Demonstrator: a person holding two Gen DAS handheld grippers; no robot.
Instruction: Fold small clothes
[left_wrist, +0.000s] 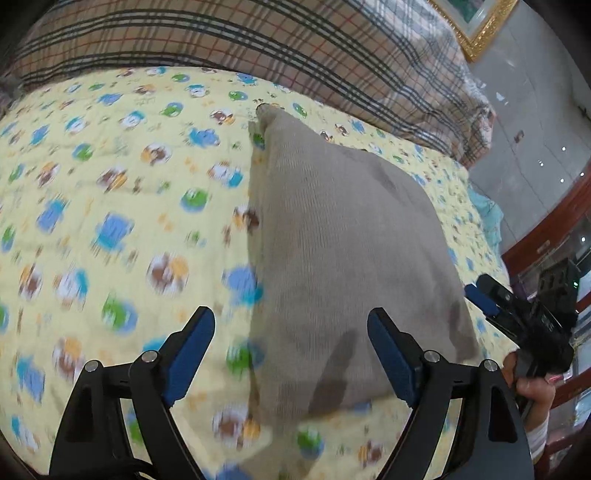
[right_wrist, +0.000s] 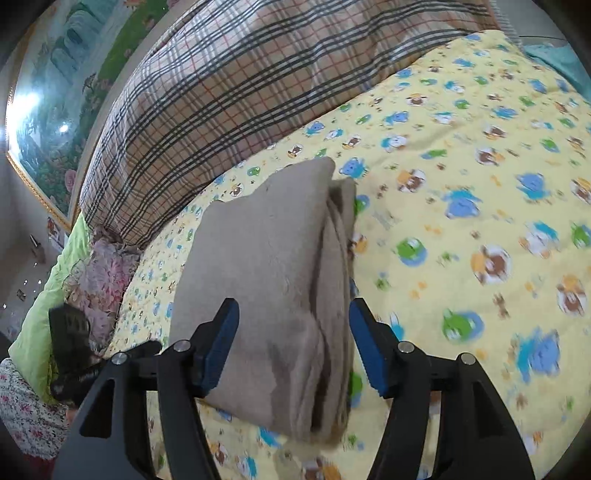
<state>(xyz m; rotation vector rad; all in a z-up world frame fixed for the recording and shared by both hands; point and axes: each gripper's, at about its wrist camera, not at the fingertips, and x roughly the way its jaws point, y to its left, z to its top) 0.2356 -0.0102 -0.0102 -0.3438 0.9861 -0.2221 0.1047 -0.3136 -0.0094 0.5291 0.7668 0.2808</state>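
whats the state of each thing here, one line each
beige garment: folded into a compact stack, lying flat on the bedspread, not gripped
left gripper: open, nothing between its pads
right gripper: open, above the garment's near edge, pads off the cloth
yellow cartoon bedspread: spread flat
plaid blanket: bunched along the far side of the bedspread

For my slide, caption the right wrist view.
Open right gripper above a folded beige garment lying on a yellow cartoon-print quilt, plaid bedding behind.
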